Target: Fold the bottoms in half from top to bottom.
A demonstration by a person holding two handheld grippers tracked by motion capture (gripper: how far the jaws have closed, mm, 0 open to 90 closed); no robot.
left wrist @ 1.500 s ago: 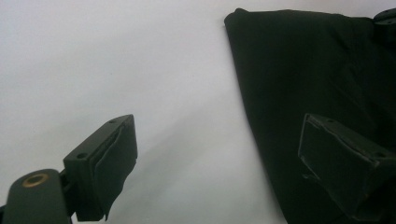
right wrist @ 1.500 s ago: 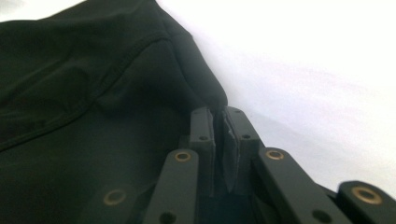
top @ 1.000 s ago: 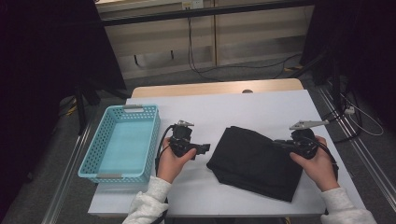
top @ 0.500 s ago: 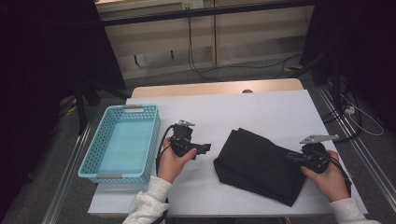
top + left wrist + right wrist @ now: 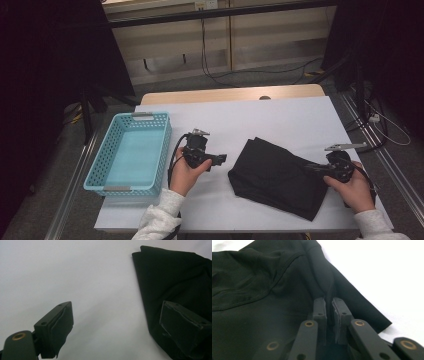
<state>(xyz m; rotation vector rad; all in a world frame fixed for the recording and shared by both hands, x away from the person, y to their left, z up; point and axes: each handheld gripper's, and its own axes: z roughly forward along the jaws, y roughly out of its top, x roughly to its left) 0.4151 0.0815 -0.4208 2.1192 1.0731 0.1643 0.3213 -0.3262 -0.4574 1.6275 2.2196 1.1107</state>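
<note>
Your right gripper (image 5: 314, 169) is clenched on a pinched fold of the black knit garment (image 5: 275, 175) – in the right gripper view the fingers (image 5: 320, 312) have just been closing, with a ridge of cloth squeezed between them. Compared with a second ago that hand sits lower and nearer the bench's right front corner, and the garment has dragged along with it, its right edge now stretched toward you. The rest lies folded flat on the white bench (image 5: 280, 120), right of centre. Your left gripper (image 5: 217, 160) hasn't moved – fingers (image 5: 56, 332) released, spread wide over bare bench just beside the garment's left edge. The light-blue plastic basket (image 5: 100, 172) at the left has nothing in it. Looks like you're pulling an edge out to unfold or refold; grip seems shallow, could slip.
</note>
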